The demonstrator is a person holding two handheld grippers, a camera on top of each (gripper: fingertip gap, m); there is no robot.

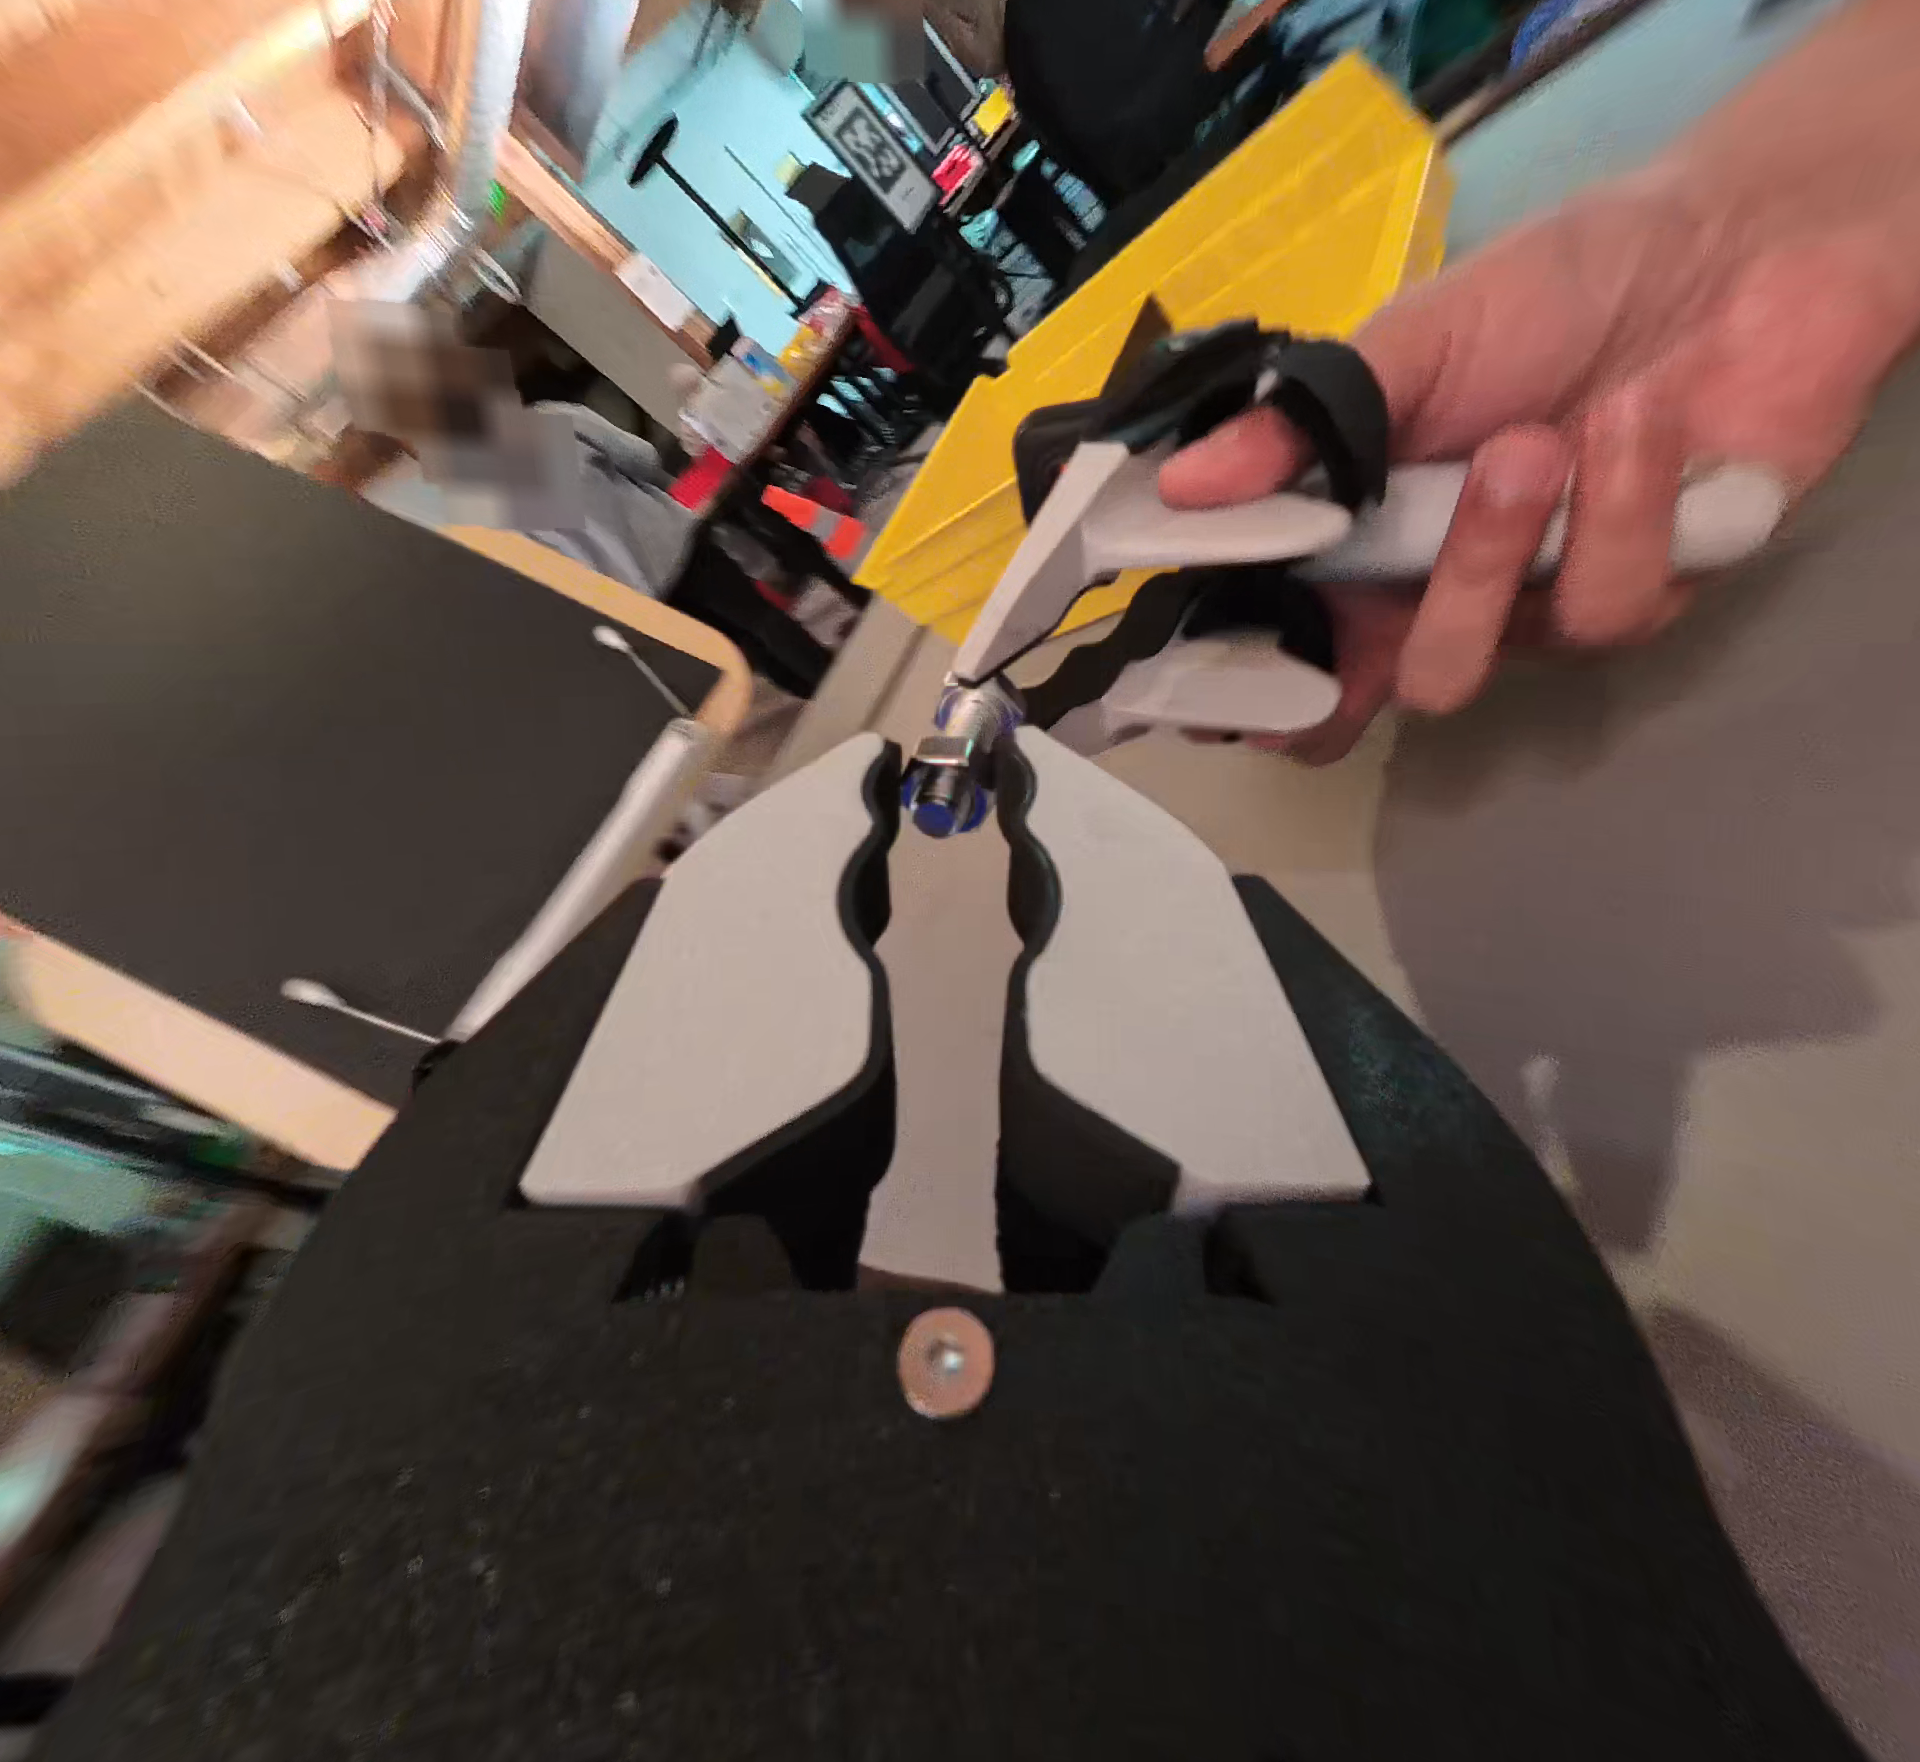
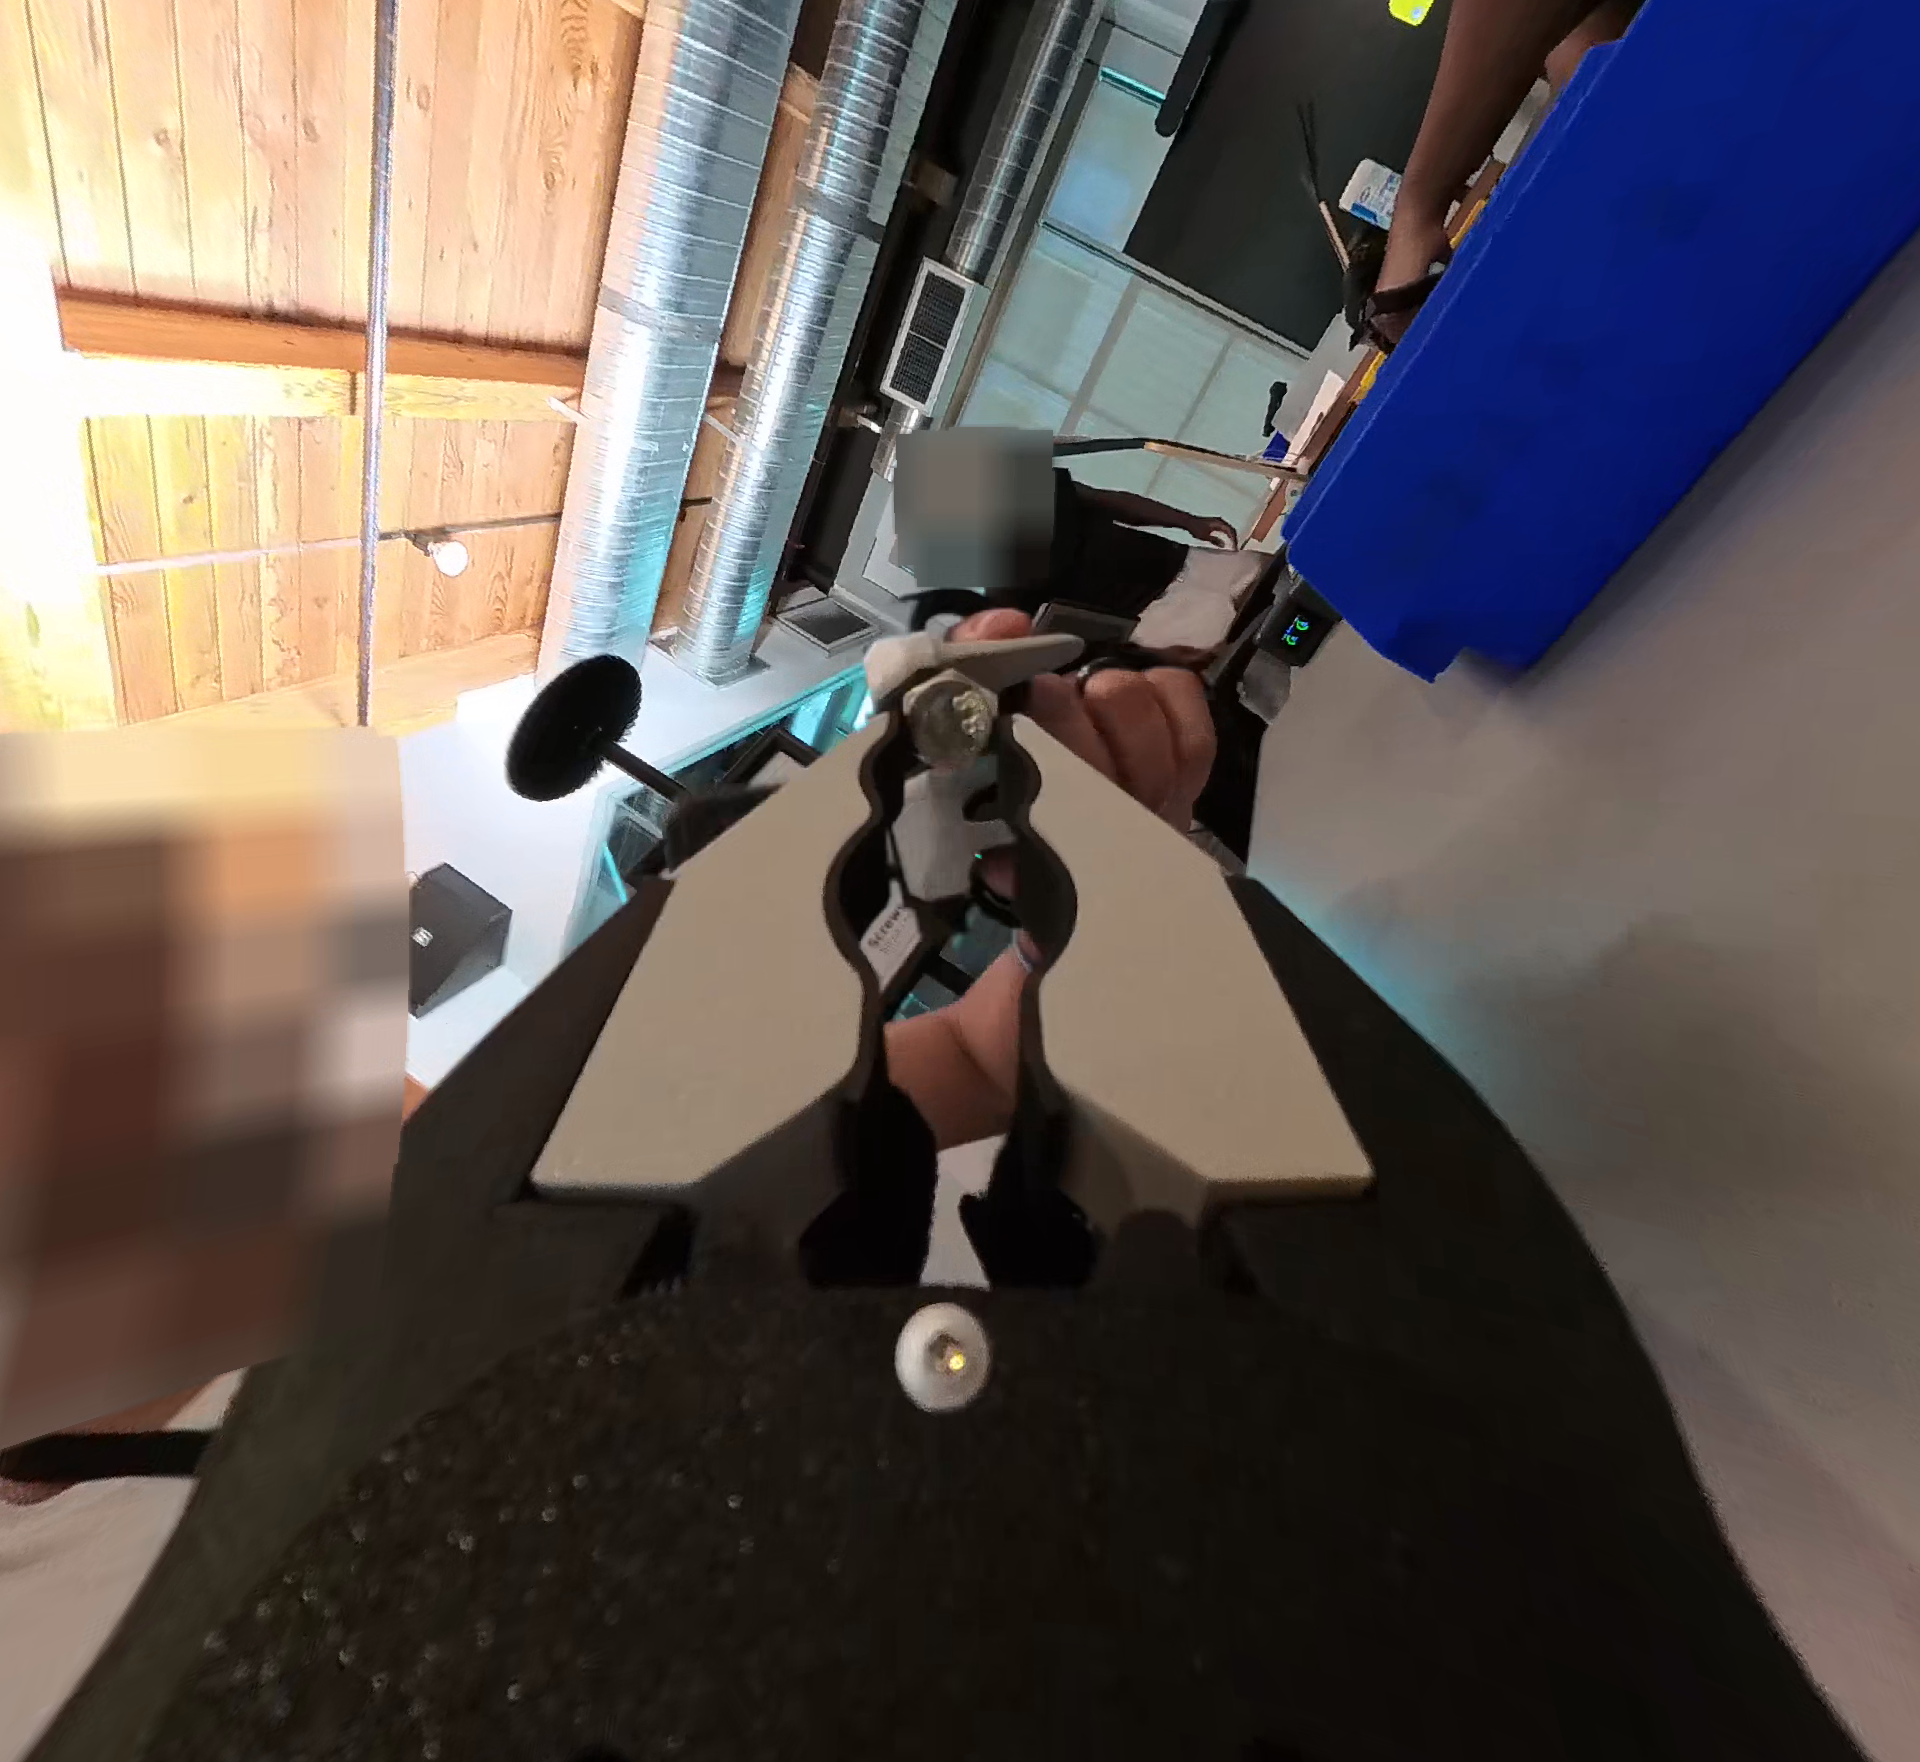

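Your left tongs (image 1: 948,782) are clamped on a metal bolt (image 1: 954,756) — the black pads (image 1: 883,793) press on it from both sides at the very tips, with a square silver nut (image 1: 938,744) on the shank and a blue tip facing you. The bolt's far end is caught in your right tongs (image 1: 987,678), which come in from the right of the bolt with your right hand (image 1: 1558,486) wrapped round the white handle. So the bolt hangs in the air between the two tools, above the grey bench (image 1: 1558,881).

From the right wrist view, your right tongs (image 2: 951,725) are closed on the bolt's hexagonal head (image 2: 948,723) (the flat face of the head looks straight at the camera). Just beyond the head, the white fingers of the left tool (image 2: 977,658) and your left hand (image 2: 1122,736) can be seen, though whether they touch the head here is hard to tell.

Behind the bolt in the left wrist view sits a yellow bin (image 1: 1226,341) on the bench; left of the bolt is a black board (image 1: 260,725) with a pale wooden rim, carrying two cotton swabs (image 1: 353,1011). In the right wrist view a blue bin (image 2: 1610,310) stands up and to the right of the bolt — well apart from it.
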